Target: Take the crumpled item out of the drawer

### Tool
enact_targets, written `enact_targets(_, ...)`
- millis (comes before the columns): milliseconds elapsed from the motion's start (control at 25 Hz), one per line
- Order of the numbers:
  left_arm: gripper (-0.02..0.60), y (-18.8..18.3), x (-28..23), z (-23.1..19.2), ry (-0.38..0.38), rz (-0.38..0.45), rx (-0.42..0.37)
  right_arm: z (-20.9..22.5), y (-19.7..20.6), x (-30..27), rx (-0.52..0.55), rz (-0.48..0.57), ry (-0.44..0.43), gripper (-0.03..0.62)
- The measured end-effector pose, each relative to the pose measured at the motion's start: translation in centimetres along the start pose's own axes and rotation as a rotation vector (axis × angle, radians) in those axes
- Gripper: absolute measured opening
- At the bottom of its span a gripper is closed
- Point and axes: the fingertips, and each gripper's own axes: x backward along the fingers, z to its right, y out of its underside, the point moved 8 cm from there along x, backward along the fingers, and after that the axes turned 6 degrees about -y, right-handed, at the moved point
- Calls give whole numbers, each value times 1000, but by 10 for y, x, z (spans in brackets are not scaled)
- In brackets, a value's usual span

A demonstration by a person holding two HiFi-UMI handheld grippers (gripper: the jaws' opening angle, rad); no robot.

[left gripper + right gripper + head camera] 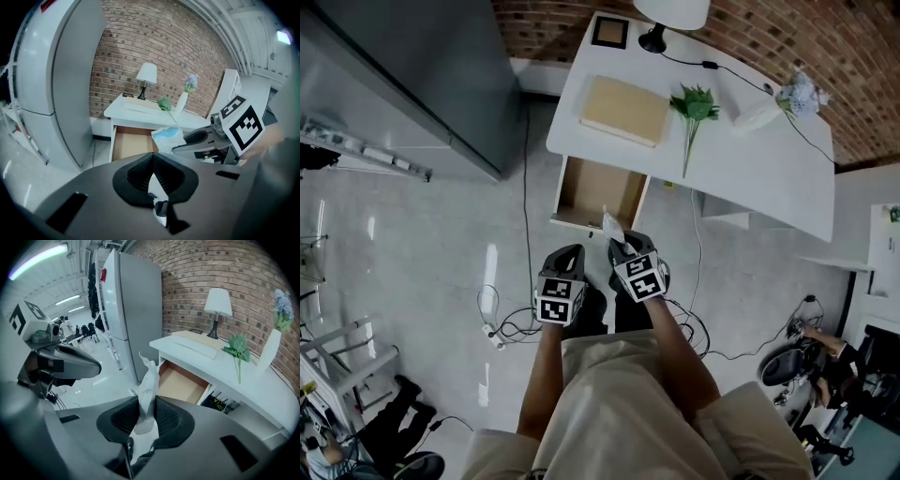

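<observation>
- The right gripper (147, 404) pinches the crumpled white paper (149, 376) low down, so most of it stands free above the jaws.
- The paper is held above the front edge of the open drawer (183, 383).
- The left gripper (151, 161) is pressed together and empty, idle alongside.
- Open floor (441, 244) lies on the fridge (422, 75) side for moving away.

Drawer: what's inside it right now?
Only its bare brown bottom shows in the open drawer. The crumpled item is outside, pinched in the right gripper. It covers part of the drawer's front edge.
</observation>
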Motion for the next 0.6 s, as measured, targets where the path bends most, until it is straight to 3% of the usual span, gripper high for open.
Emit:
enact_targets(160,15,-18,11,13,3,13,-30,-4,-6,18,-49,54,-13,106)
enact_targets(400,15,-39,30,21,-7,54,13,-8,-15,45,-82,140,-20,106)
enact_targets(600,15,-55,43,22,-21,78,-9,-13,-19,61,-131,198,-40,106)
